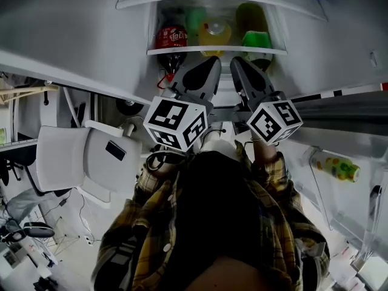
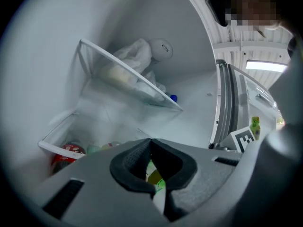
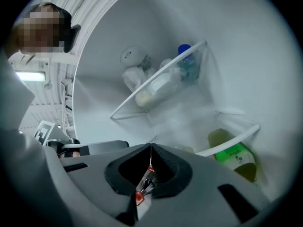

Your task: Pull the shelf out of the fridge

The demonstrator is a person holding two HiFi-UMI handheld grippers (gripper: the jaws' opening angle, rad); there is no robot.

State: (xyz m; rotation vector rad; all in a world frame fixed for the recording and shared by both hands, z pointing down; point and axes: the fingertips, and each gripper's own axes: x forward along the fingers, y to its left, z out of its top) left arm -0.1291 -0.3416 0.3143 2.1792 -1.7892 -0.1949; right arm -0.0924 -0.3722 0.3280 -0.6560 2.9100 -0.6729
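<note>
**Head view.** The fridge (image 1: 85,29) stands open ahead of a person in a plaid shirt (image 1: 273,223). The shelf (image 1: 182,51) sits inside the fridge, its white front rim running across the opening. It carries a red bottle (image 1: 171,37), a yellow bottle (image 1: 215,32) and a green bottle (image 1: 256,40). The left gripper (image 1: 212,62) and right gripper (image 1: 237,62) point level into the opening, side by side. Their tips lie just beside the shelf rim, near its middle. Contact with the rim cannot be confirmed from here.

**Left gripper view.** The fingers (image 2: 137,160) of the left gripper (image 2: 151,140) are pressed together at the tips. Yellow and green colours and a white strip show through the hollow behind the tips. The shelf rim (image 2: 52,148) enters from the left, with the red bottle (image 2: 66,155) behind it. An upper shelf (image 2: 128,73) sits higher in the fridge, holding pale bags (image 2: 132,56).

**Right gripper view.** The fingers (image 3: 170,167) of the right gripper (image 3: 151,145) are likewise pressed together, with only a hairline of light between the tips. A red label shows through the hollow behind them. The shelf rim (image 3: 232,140) runs in from the right, with the green bottle (image 3: 234,160) behind it. The upper shelf (image 3: 156,82) carries a blue-capped bottle (image 3: 184,51).
</note>
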